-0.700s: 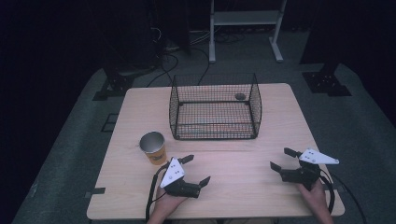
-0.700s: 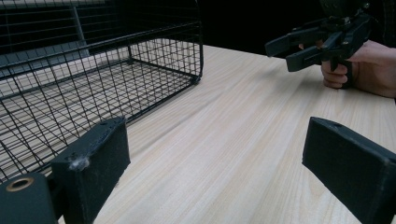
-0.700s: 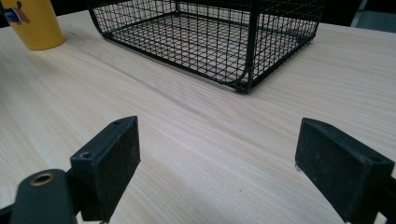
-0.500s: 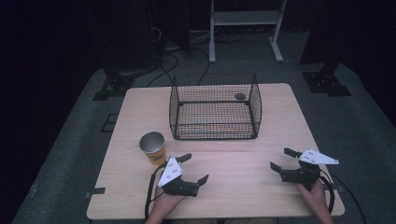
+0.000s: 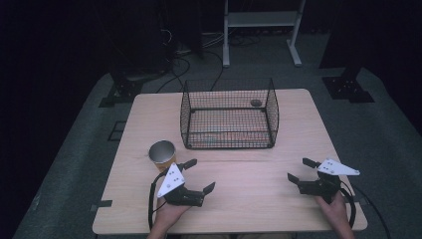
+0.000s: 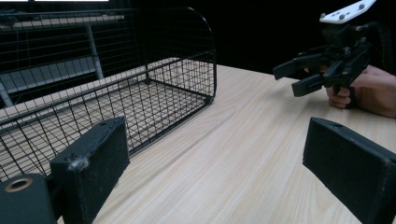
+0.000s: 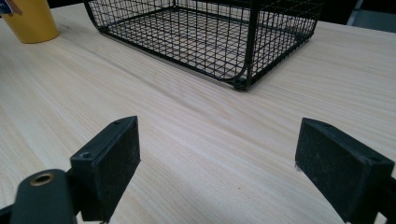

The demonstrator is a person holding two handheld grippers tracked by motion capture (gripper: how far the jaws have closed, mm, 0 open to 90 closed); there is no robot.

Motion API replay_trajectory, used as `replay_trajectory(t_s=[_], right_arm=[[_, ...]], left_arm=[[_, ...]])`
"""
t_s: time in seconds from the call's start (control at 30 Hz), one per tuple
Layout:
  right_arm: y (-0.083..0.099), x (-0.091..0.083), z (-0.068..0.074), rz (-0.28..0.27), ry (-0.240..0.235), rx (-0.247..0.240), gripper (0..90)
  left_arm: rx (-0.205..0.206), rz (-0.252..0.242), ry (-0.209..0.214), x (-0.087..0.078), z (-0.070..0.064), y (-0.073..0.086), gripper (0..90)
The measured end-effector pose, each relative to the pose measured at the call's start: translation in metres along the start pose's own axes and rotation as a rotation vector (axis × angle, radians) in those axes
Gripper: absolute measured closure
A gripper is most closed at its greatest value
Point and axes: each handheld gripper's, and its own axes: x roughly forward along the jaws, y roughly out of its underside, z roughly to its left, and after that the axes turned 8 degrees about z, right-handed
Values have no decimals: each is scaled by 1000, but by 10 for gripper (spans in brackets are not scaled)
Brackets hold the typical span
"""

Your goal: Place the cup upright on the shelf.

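**Two hand-held grippers wide apart over a bare stretch of table**

Two hands come in from the 6 o'clock edge of the light wooden table [image 5: 234,209]. At about 7 o'clock, the left hand-held gripper [image 5: 199,176] is held low over the wood, its jaws spread well apart and gripping nothing. Just beyond its far jaw, at roughly 9 o'clock, a yellow cup [image 5: 162,154] with a metallic inside stands upright, close to that jaw but apart from it.

Toward 12 o'clock sits a black wire basket [image 5: 229,115], open at the top, with a small dark object [image 5: 256,103] by its far right corner; what it is cannot be told.

At about 4 o'clock, the right hand-held gripper [image 5: 300,169] is held by the right hand [image 5: 334,208], its jaws likewise wide apart with only bare wood between them. In the left gripper view, this right hand-held gripper [image 6: 299,77] hovers just above the table.
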Motion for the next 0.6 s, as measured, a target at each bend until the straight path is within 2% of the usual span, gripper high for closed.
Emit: replay_trajectory(t_s=[0.6], right_arm=[[0, 0, 0, 0, 2, 0, 130]], left_arm=[[27, -25, -39, -19, 9, -13, 12]])
